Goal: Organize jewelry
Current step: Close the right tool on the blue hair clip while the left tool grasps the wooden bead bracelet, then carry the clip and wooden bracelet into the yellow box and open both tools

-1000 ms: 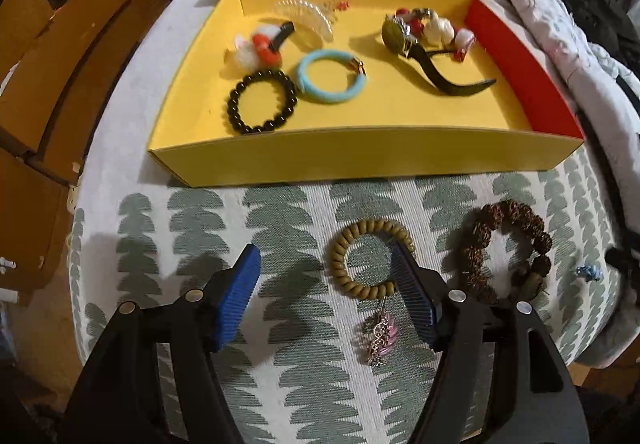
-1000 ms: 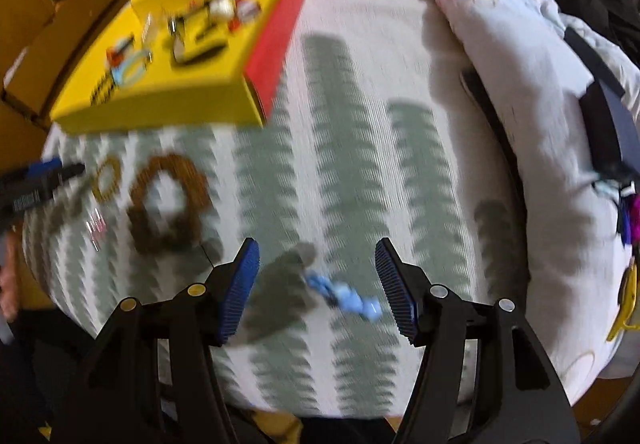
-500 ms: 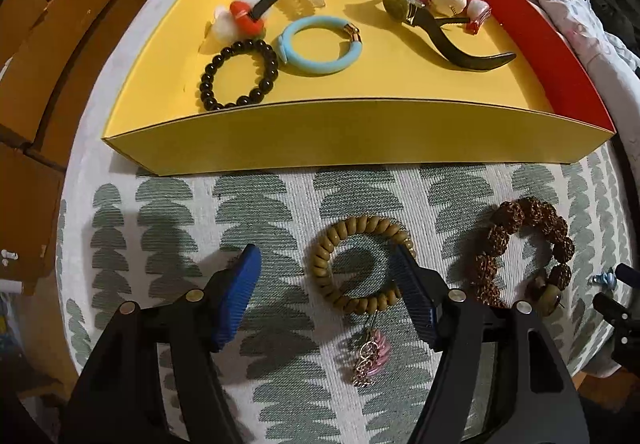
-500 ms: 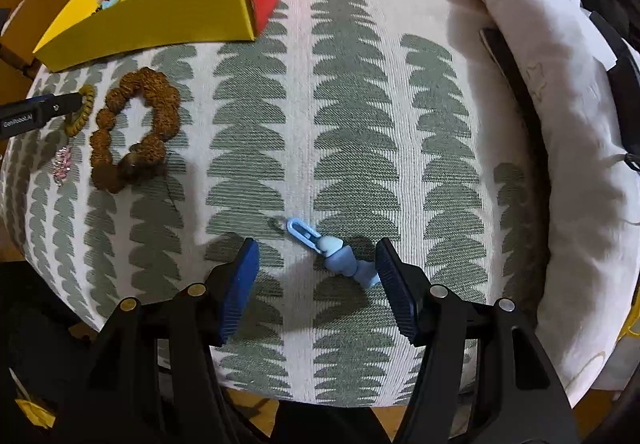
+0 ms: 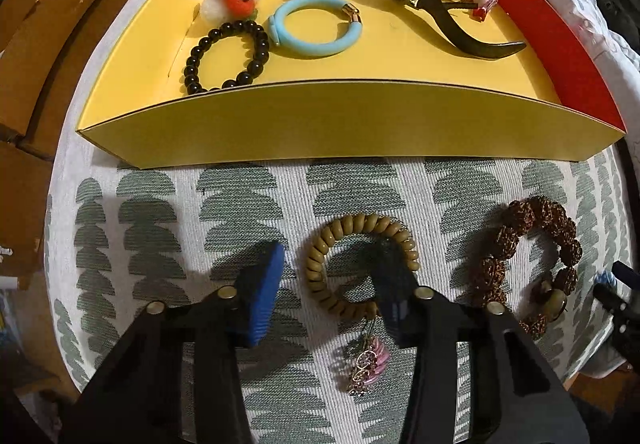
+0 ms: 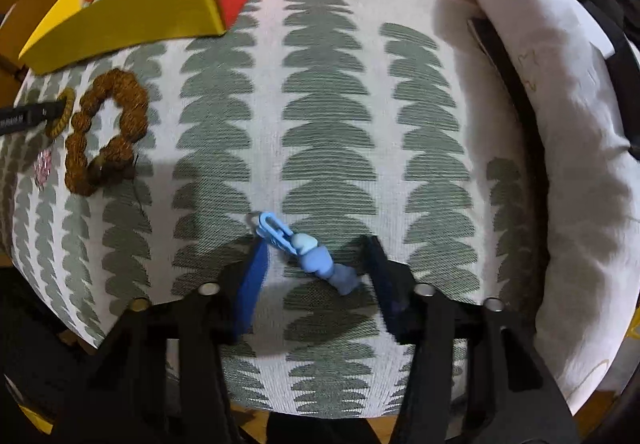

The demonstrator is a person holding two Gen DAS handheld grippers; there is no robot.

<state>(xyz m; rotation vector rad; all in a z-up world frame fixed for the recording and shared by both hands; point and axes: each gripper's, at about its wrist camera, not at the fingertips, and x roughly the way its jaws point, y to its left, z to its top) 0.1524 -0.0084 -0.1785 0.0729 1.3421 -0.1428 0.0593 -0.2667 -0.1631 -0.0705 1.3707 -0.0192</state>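
Observation:
An olive bead bracelet (image 5: 320, 264) with a pink charm (image 5: 370, 364) lies on the patterned cloth. My left gripper (image 5: 332, 284) is open around its left side; the right finger stands inside the ring. A brown knobbly bracelet (image 5: 532, 252) lies to the right and shows in the right wrist view (image 6: 108, 132). A blue clip charm (image 6: 308, 248) lies between the open fingers of my right gripper (image 6: 316, 272). The yellow tray (image 5: 320, 124) holds a black bead bracelet (image 5: 228, 56), a blue bangle (image 5: 316, 26), a watch (image 5: 432, 0), a hair claw and small ornaments.
The tray has a red right wall (image 5: 560, 56) and stands at the far side of the round cloth-covered seat (image 6: 332, 104). Cardboard boxes (image 5: 48, 24) are at the left. A pale quilt (image 6: 540, 84) and dark clothing lie to the right.
Both grippers have moved forward and down. The left fingers now straddle the olive bracelet's left side. The right fingers now flank the blue clip charm.

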